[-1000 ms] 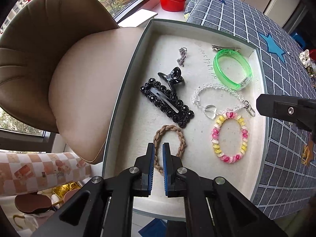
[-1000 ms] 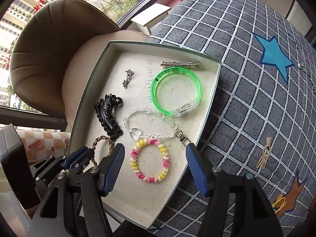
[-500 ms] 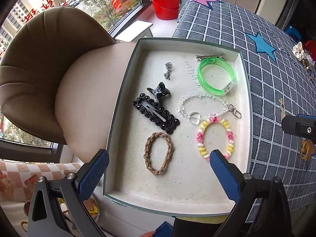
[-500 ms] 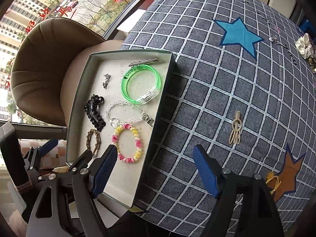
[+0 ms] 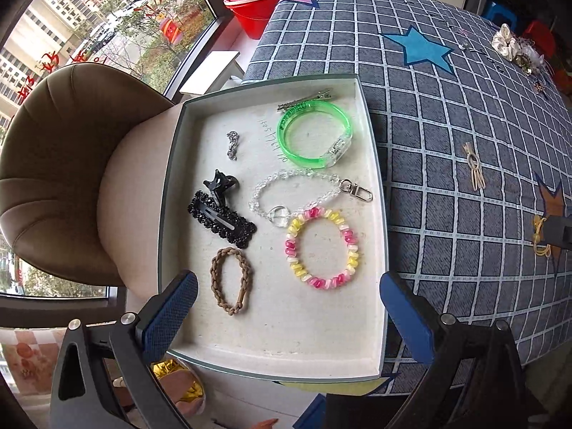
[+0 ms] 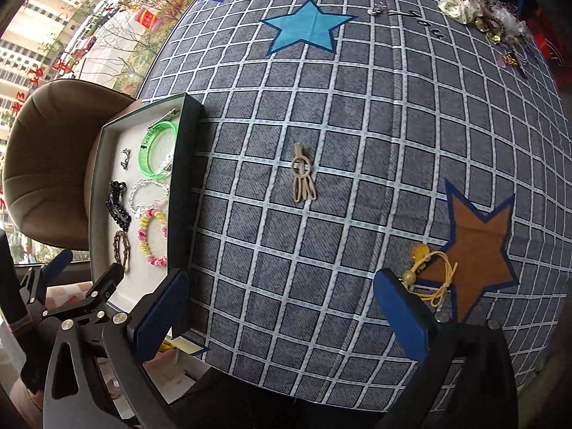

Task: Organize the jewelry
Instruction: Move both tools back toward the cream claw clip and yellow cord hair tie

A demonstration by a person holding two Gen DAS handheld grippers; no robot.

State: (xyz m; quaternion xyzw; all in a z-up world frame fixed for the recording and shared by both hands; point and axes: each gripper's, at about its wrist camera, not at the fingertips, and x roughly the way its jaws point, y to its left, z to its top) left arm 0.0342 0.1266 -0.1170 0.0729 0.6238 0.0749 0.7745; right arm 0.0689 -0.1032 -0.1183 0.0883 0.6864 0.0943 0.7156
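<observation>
- Left wrist view, from the left: the tan padded chair [image 5: 64,164] with its ribbed back stands beside the box [image 5: 379,193], a shallow stiff card tray with a pale felt-like floor, resting on the edge of the checked cloth [image 5: 429,114].
- Inside the box lie a black beaded hair clip [image 5: 221,220] with a black claw clip [image 5: 220,186] touching it, a braided brown hair tie [image 5: 230,279] below them, a small silver charm [image 5: 232,144], a clear bead chain [image 5: 293,193] with a metal clasp, a translucent green bangle [image 5: 314,134] and a pink-and-yellow bead bracelet [image 5: 321,246].
- The left gripper [image 5: 286,307] hovers above the near end of the box with its jaws spread wide and nothing between them.
- Right wrist view, further right: the right gripper [image 6: 282,307] has just been opening and now stands wide apart, empty, over bare cloth.
- Ahead of it lies a beige hairpin [image 6: 303,175], well apart from the box. It looks light, thin and fairly stiff, lying flat, so I would pinch it across the ringed middle; flat on soft cloth, it may slip from the pads.
- Just beside the right finger lies a yellow elastic tie [image 6: 429,271] with beads: soft and limp, easiest taken at the beads.
- A pale scrunchie pile [image 6: 479,10] sits at the far right edge.
</observation>
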